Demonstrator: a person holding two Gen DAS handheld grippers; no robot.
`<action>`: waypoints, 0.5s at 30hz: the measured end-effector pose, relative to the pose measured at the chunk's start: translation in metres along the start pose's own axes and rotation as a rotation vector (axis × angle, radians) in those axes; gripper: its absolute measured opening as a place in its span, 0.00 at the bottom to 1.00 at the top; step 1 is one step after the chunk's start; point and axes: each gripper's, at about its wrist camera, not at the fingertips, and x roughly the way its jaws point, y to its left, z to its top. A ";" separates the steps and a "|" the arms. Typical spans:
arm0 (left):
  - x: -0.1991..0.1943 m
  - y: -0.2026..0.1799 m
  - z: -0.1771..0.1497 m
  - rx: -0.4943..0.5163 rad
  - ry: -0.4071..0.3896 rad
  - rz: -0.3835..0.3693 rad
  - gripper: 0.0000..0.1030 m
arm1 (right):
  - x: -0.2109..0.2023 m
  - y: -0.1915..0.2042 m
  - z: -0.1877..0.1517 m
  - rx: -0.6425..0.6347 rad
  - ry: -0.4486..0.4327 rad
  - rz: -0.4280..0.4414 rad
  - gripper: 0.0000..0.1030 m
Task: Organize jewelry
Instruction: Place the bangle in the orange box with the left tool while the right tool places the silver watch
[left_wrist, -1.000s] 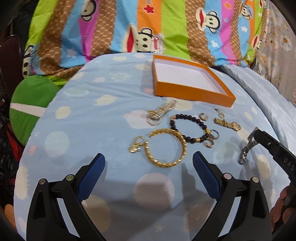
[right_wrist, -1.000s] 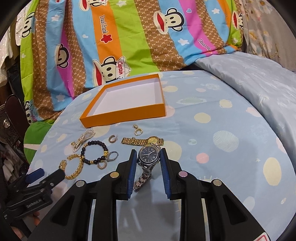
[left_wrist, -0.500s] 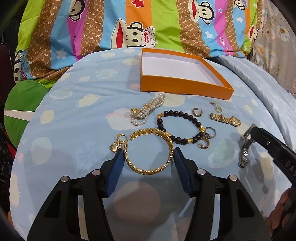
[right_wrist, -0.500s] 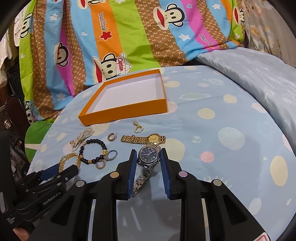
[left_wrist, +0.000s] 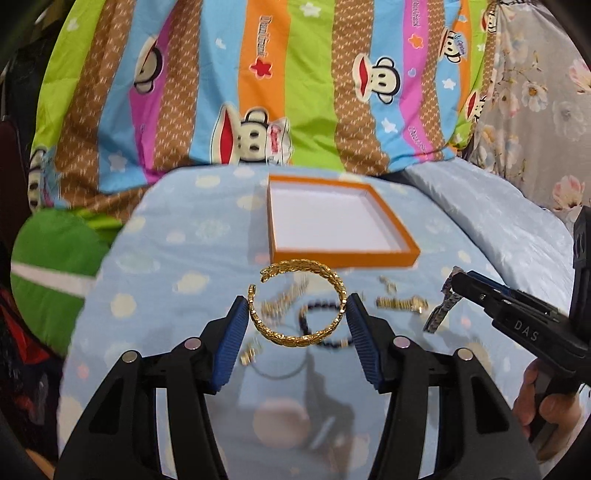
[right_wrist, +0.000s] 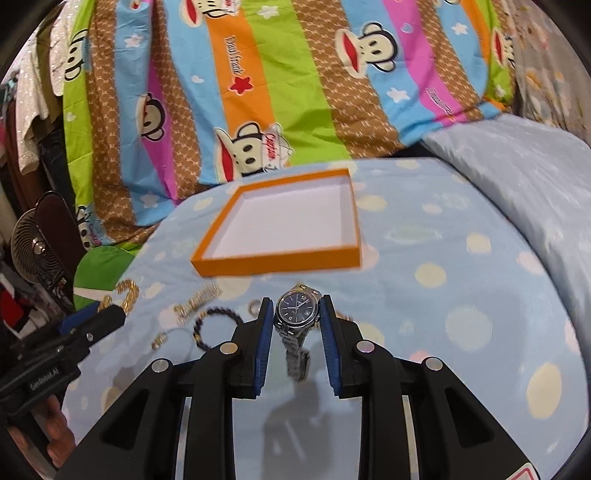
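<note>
Bangle (left_wrist: 300, 303) sits pinched between the blue pads of my left gripper (left_wrist: 297, 317), clear of the bedspread (left_wrist: 177, 236), its gap turned up and to the left. Only the left view shows that grip plainly; in the right view the left gripper (right_wrist: 96, 318) is just a dark tip at the left edge with a bit of gold beside it. The right view gives what the left cannot: my right gripper (right_wrist: 295, 320), nearly closed, clamps the watch (right_wrist: 296, 309) by its case, blue dial facing the camera, strap dangling between the fingers. From the left I see only that strap hanging off the right gripper's tip (left_wrist: 458, 286). Orange box (right_wrist: 284, 230) lies beyond both, holding nothing. Remaining pieces are blurred on the bedspread below, among them a bead bracelet (right_wrist: 216, 321). A second ago the left jaws stood wide with the bangle flat on the cloth; half a second ago they had closed around it, and now both pieces hang above the bed.
</note>
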 end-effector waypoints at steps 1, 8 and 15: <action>0.003 0.000 0.014 0.010 -0.011 0.000 0.52 | 0.001 0.001 0.010 -0.007 -0.007 0.009 0.24; 0.052 -0.005 0.085 0.084 -0.078 0.030 0.52 | 0.044 -0.003 0.085 -0.077 -0.002 0.055 0.24; 0.151 -0.010 0.110 0.126 0.038 0.007 0.52 | 0.143 -0.027 0.119 -0.067 0.179 0.050 0.24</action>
